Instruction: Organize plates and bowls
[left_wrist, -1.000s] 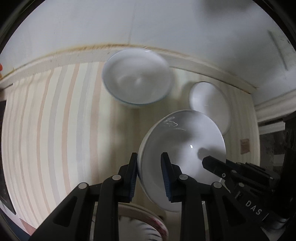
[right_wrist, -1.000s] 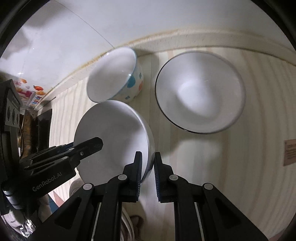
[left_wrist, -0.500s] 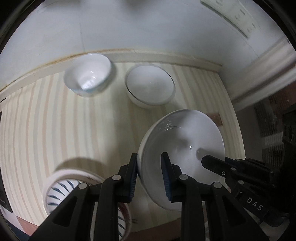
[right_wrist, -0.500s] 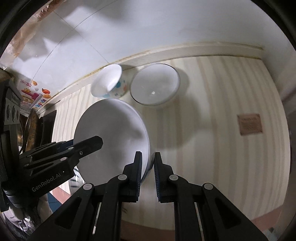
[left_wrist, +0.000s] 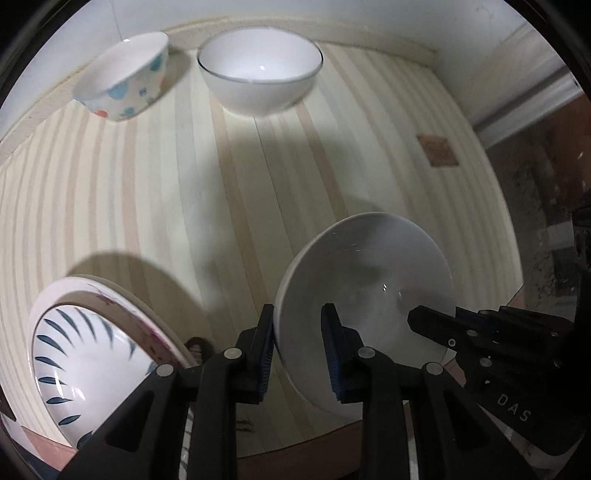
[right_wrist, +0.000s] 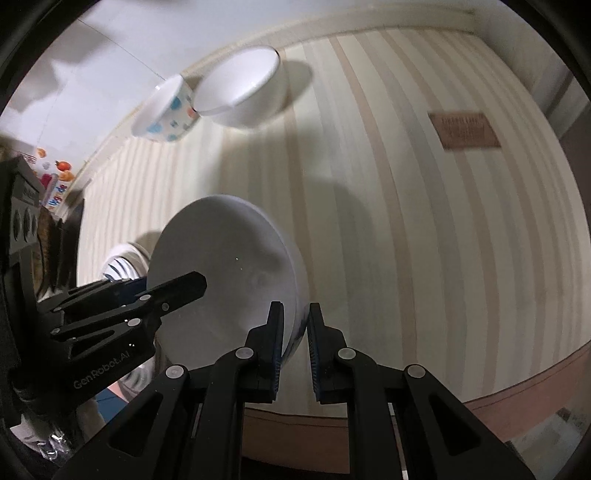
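You are carrying 1 white bowl (left_wrist: 364, 291) above the striped table (left_wrist: 229, 192), pinched by its rim on opposite sides: your left gripper (left_wrist: 297, 350) is clamping the near-left rim, and your right gripper (right_wrist: 295, 343) is clamping the other edge, both with jaws narrow on the wall of the bowl. The bowl is tilting, its mouth facing up and toward the left wrist camera.

To do this well, I judge you should be levelling the bowl, keeping both grips even so it does not twist, and lowering it squarely toward whichever stack you choose; the plain white bowl (left_wrist: 260, 70) at the far edge looks the closest match.

Counting: 3 bowls, namely the held one, the plain white one, and 1 dotted bowl (left_wrist: 123, 79) just beside it. 1 blue-striped plate (left_wrist: 79, 365) is lying in 1 pink-rimmed plate (left_wrist: 110, 295) at the near left.
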